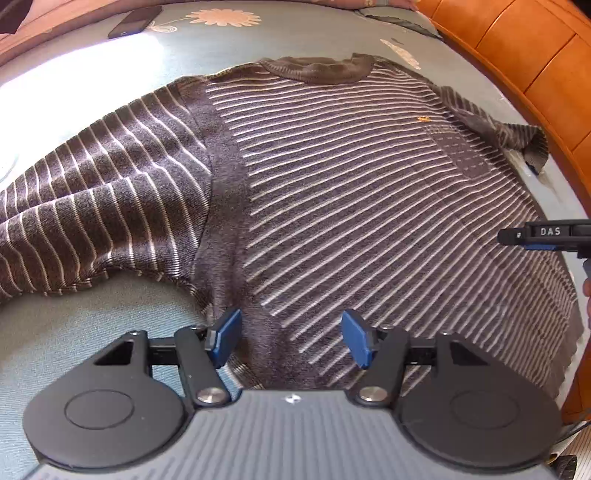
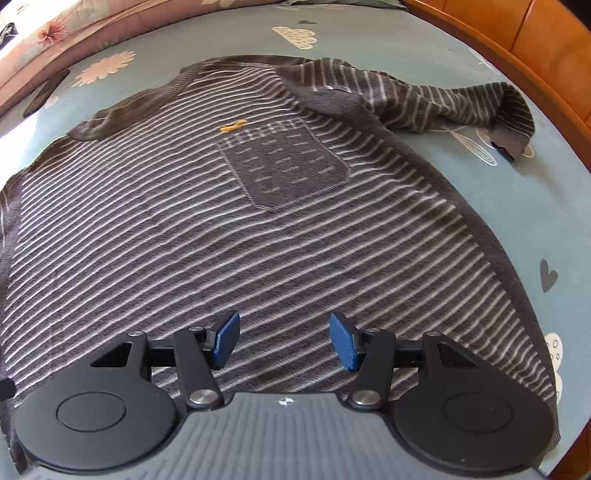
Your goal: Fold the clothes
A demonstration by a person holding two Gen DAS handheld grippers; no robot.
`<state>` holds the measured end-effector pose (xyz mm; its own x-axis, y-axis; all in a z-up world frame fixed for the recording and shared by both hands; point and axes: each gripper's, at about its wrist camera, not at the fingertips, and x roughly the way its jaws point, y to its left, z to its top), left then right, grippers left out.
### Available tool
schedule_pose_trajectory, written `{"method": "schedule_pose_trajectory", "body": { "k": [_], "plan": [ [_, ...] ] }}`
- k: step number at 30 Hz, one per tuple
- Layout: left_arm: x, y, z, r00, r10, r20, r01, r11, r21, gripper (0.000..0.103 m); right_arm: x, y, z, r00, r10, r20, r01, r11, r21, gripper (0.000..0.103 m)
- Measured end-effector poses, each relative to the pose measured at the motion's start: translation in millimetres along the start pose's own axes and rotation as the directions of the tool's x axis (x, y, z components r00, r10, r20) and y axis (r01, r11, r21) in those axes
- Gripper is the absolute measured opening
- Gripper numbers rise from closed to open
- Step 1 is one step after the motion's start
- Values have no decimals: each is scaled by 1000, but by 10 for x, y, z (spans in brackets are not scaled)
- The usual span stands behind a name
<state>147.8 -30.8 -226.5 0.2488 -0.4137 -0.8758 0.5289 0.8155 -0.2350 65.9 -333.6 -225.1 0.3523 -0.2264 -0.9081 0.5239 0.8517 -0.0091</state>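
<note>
A dark grey sweater with thin pale stripes (image 1: 351,177) lies face up, spread on a blue bedsheet, collar at the far side. Its chest pocket (image 2: 284,173) carries a small orange mark above it. One sleeve (image 1: 96,206) spreads to the left in the left wrist view; the other sleeve (image 2: 461,103) lies crumpled at the far right. My left gripper (image 1: 291,338) hovers open over the sweater's lower left side seam, nothing between its blue pads. My right gripper (image 2: 284,339) stands open above the lower body of the sweater, also holding nothing. The right gripper's tip (image 1: 546,236) shows at the right edge.
The blue sheet (image 2: 517,221) has flower and heart prints. A dark phone (image 1: 135,22) lies at the far left of the bed. An orange wooden bed frame (image 1: 535,66) runs along the right side. A pink floral pillow (image 2: 55,33) sits at the far left.
</note>
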Motion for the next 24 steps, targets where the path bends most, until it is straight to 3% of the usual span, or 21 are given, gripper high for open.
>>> {"method": "schedule_pose_trajectory", "body": {
  "k": [4,10,14,16,19,24],
  "plan": [
    [7,-311,-143,988,-155,2,155,985,73,62,-182,-174,-125,999,-28,20,26,997,71,59],
    [144,-675,-628,973,-192,-130,215,956,200,64,-500,-207,-278,998,-58,27,56,996,76,62],
    [-19,-726,-933,983,-131,-126,170,913,372,67,-553,-251,-344,997,-71,41,69,997,44,69],
    [-101,-706,-977,983,-115,-144,163,906,390,67,-521,-291,-365,997,-67,36,65,997,45,69],
    [-209,-719,-911,988,-87,-126,129,918,375,67,-443,-358,-341,998,-33,48,30,998,63,69],
    [-192,-1011,-507,1000,-13,24,6,964,265,67,-258,-471,-134,994,72,84,-77,996,52,69]
  ]
}}
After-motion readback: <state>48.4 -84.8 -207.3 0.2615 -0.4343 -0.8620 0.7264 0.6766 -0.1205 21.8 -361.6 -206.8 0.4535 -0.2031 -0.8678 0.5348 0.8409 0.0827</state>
